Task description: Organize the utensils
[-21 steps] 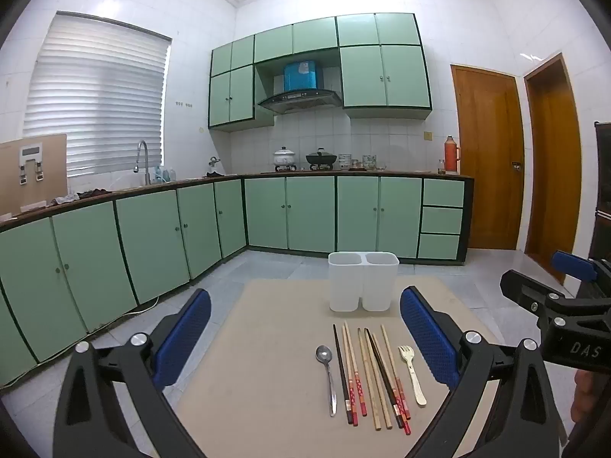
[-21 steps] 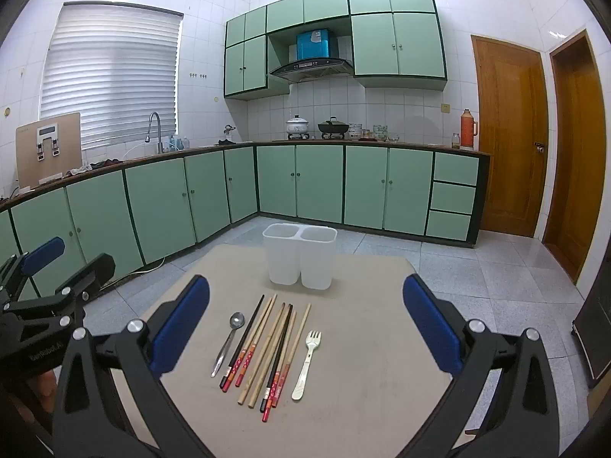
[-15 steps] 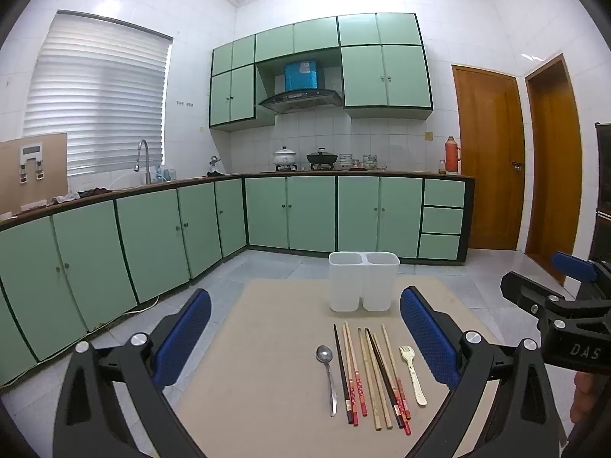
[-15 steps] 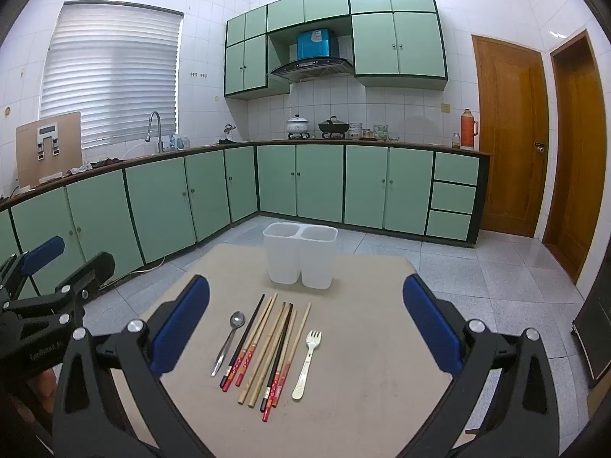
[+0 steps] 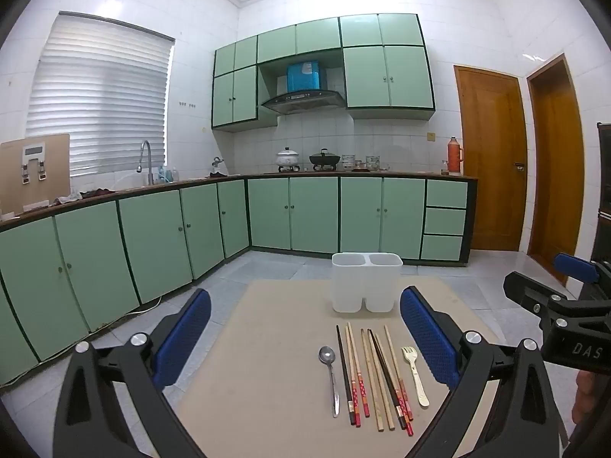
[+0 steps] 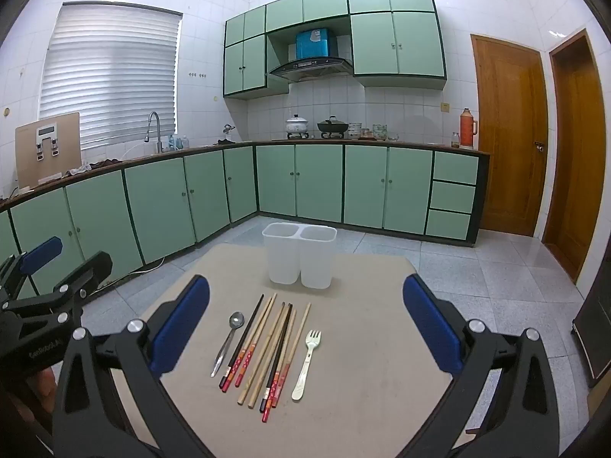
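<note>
Row of utensils laid on beige bench (image 6: 382,381), long axes running near-to-far: steel spoon (image 6: 228,339) at left, wooden and black-red chopsticks (image 6: 267,347) in middle, cream plastic fork (image 6: 307,358) at right. White two-compartment plastic holder (image 6: 299,255) stood beyond row, apart. Right hand-held gripper (image 6: 305,324) held released, empty, centred over row, judged nearer. Left hand-held gripper (image 5: 305,337) also released, empty; row seen right of its centre.

A home kitchen: green cabinets (image 5: 313,213) along an L-shaped counter, a sink tap (image 5: 145,160), a range hood (image 5: 303,101), pots (image 6: 296,124) on a stove, tiled walls
</note>
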Motion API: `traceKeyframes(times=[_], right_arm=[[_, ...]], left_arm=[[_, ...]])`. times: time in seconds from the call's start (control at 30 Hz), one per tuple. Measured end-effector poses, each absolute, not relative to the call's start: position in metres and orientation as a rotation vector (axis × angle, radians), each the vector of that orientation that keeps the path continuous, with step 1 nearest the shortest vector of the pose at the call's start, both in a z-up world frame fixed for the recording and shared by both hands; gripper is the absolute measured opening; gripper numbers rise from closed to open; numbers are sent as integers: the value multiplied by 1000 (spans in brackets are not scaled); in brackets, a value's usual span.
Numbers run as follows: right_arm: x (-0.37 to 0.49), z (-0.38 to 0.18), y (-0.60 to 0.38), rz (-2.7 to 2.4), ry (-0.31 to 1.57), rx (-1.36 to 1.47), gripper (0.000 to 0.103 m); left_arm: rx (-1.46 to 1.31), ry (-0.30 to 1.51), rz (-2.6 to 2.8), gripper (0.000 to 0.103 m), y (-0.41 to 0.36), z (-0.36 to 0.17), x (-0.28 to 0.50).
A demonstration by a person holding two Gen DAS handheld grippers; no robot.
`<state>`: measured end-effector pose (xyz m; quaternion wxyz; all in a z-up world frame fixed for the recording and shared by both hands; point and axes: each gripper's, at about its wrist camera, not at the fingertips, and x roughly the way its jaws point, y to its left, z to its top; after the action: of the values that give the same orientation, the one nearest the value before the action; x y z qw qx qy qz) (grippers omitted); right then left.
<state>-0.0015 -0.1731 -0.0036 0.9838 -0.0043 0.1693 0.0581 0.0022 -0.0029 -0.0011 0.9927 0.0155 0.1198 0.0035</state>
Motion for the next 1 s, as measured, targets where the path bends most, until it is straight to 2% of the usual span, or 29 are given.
traceKeyframes(times=[1.0], right_arm=[[-2, -3, -173, 117, 340, -7, 98]], left_arm=[[37, 238, 10, 97, -2, -1, 2]])
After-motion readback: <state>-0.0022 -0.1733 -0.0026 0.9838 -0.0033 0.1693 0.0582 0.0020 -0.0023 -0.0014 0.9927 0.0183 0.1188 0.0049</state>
